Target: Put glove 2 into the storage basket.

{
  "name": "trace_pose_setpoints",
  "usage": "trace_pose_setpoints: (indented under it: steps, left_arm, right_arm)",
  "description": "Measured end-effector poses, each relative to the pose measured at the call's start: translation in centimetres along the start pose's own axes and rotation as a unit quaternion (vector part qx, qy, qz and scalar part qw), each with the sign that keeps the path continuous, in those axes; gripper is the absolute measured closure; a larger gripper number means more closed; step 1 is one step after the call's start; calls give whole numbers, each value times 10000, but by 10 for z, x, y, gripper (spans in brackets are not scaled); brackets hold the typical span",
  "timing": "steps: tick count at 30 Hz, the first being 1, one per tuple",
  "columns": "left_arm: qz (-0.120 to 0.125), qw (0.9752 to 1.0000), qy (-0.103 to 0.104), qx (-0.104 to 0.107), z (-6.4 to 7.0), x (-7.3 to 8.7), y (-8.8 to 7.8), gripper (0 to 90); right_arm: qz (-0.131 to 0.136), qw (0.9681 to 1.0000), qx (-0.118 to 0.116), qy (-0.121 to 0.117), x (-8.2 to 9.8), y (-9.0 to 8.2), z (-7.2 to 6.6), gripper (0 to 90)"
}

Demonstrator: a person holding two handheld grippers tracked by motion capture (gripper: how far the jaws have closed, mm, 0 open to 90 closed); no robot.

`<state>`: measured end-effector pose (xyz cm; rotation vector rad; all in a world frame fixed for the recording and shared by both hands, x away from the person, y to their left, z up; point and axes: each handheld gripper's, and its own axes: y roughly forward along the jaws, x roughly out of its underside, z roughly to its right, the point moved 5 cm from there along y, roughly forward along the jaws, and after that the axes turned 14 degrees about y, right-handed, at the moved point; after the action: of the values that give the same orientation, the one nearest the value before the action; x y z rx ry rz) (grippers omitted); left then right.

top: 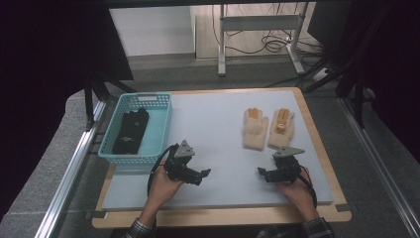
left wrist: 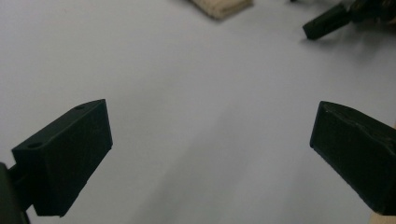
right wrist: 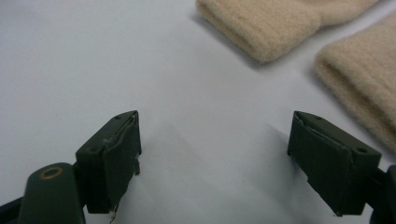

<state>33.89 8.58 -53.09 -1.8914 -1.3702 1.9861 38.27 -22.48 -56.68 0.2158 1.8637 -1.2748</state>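
Observation:
Two cream knitted gloves lie side by side on the grey mat: the left glove [top: 254, 130] and the right glove [top: 281, 129], both with orange fingertips. Their cuffs show in the right gripper view, left glove [right wrist: 275, 23] and right glove [right wrist: 364, 79]. A black glove [top: 131, 131] lies in the teal basket [top: 163, 126] at the left. My left gripper [top: 204, 174] rests low on the mat near the basket, open and empty [left wrist: 210, 154]. My right gripper [top: 261, 172] sits just below the cream gloves, open and empty [right wrist: 215, 158].
The grey mat [top: 213, 124] covers a wooden table with a bare rim [top: 223, 215]. The right gripper's jaw tip [left wrist: 327, 21] shows far off in the left gripper view. A desk frame and cables [top: 262, 29] stand on the floor behind.

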Motion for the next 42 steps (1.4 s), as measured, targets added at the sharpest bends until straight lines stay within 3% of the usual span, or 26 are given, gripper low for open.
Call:
trace_pose_setpoints:
  steps: [8, 11, 19, 21, 22, 24, 28, 32, 35, 42]
  left_arm:
    - [-416, 9987, -183, -243, 2, 30, 7, 0]
    - [-525, 9980, -260, -241, 4, 38, 10, 0]
    - [-831, 9958, -218, -307, 6, 51, 19, 0]
    - [-693, 9964, -459, -170, 4, 53, 20, 0]
    - [-679, 9964, -475, -158, 4, 53, 20, 0]
    - [-727, 9964, -384, -216, 5, 53, 21, 0]
    - [-711, 9964, -402, -206, 4, 53, 21, 0]
    - [-703, 9965, -407, -213, 4, 54, 21, 0]
    - [-700, 9965, -407, -223, 4, 54, 21, 0]
    - [-694, 9965, -413, -230, 4, 54, 21, 3]
  right_arm:
    - [-5, 10000, 30, 53, 0, 0, 0, 163]
    - [-13, 10000, 32, 62, 0, 0, 0, 163]
    - [-30, 10000, 39, 57, 0, 0, 0, 162]
    - [-31, 10000, 28, 64, 0, 0, 0, 162]
    - [-31, 10000, 26, 67, 0, 0, 0, 162]
    - [-32, 10000, 29, 70, 0, 0, 0, 162]
    - [-27, 9999, 23, 105, -1, 0, 0, 167]
    - [13, 9995, -33, 314, -2, -1, 2, 173]
    - [83, 9992, 76, 387, -5, -3, 6, 181]
    - [257, 9989, 46, 389, -25, -7, 10, 254]
